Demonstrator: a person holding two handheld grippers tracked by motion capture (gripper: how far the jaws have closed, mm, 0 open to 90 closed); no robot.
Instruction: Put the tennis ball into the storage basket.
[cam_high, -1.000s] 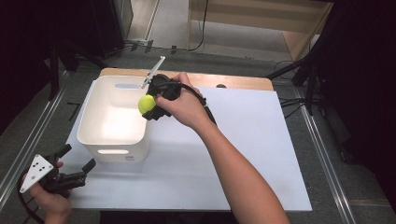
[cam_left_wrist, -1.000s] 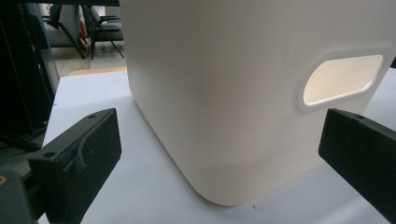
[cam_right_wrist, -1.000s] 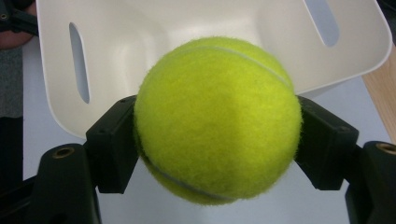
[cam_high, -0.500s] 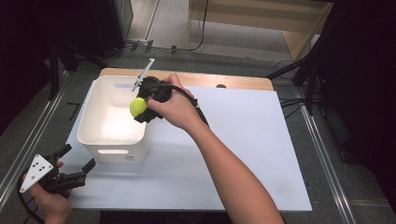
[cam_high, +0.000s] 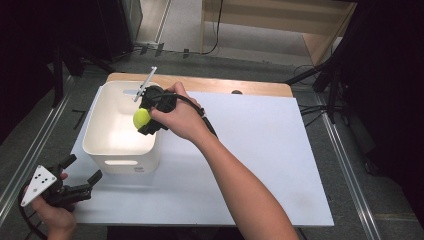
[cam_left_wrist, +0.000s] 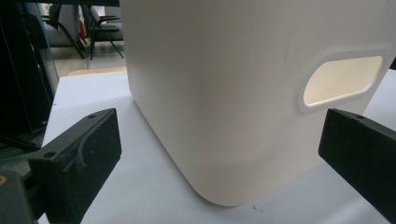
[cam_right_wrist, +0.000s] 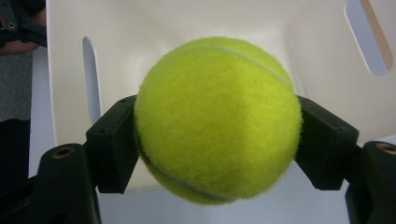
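Tennis ball, fuzzy yellow-green (cam_high: 141, 118), pinched between both jaws of right tool (cam_high: 145, 120), hanging over the open white plastic rectangular bin (cam_high: 120, 162), just inside its right rim. Left tool (cam_high: 80, 186) sits near the bin's front-left corner on the white bench (cam_high: 260, 150), jaws spread, holding nothing.

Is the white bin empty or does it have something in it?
Empty: the white bin's floor looks bare; the tennis ball is held above it.
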